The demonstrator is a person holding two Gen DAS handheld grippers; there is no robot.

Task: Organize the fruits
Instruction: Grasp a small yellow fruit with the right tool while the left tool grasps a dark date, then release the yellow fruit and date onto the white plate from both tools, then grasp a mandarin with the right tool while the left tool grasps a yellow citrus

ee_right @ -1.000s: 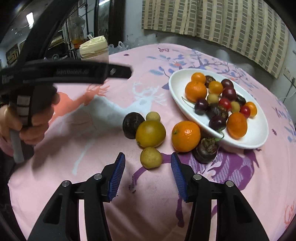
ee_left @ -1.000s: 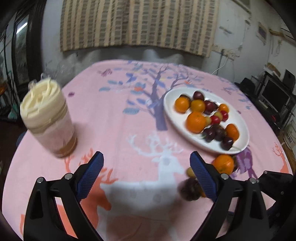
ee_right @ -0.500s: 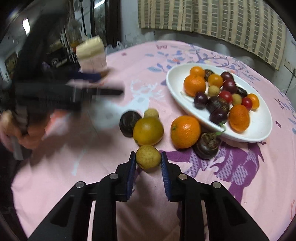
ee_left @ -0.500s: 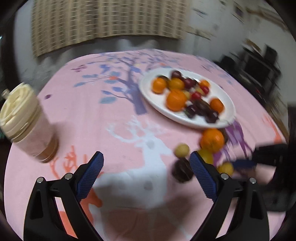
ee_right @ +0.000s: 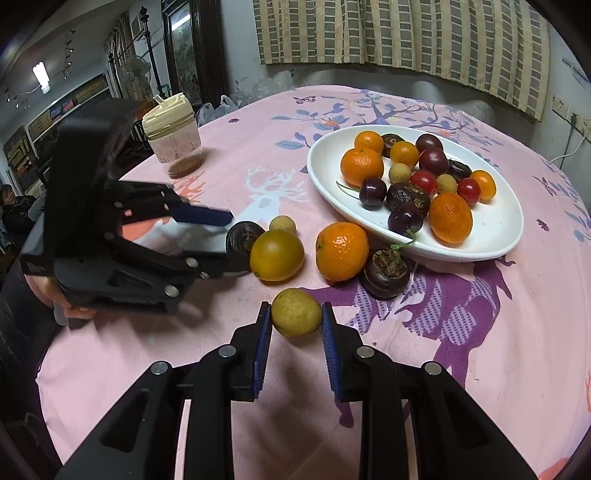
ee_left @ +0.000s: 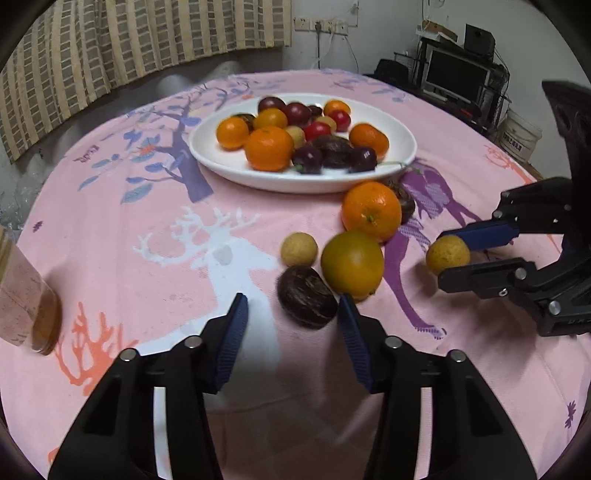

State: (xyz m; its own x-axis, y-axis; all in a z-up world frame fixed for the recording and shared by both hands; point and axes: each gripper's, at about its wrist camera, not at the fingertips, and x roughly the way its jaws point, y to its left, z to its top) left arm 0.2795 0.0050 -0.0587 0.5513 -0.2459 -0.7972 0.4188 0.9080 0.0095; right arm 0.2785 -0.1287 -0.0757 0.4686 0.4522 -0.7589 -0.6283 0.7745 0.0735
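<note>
My right gripper [ee_right: 296, 318] is shut on a small yellow-brown fruit [ee_right: 296, 312], also seen in the left wrist view [ee_left: 447, 254], just above the pink cloth. My left gripper [ee_left: 293, 314] is open around a dark brown fruit [ee_left: 306, 297] lying on the cloth. Beside it lie a greenish-orange citrus [ee_left: 351, 264], a small tan fruit [ee_left: 298, 249], an orange [ee_left: 371, 211] and another dark fruit [ee_right: 385, 272]. A white oval plate [ee_left: 402, 136] holds several oranges, plums and small red fruits.
A jar with a cream lid [ee_right: 173, 144] stands at the table's left side. The round table has a pink printed cloth [ee_left: 155, 236]. A striped curtain [ee_right: 406, 33] hangs behind. Shelves with electronics [ee_left: 458, 74] stand beyond the far edge.
My right gripper closed on the small yellow-brown fruit. My left gripper swung toward the loose fruits and narrowed around the dark brown one.
</note>
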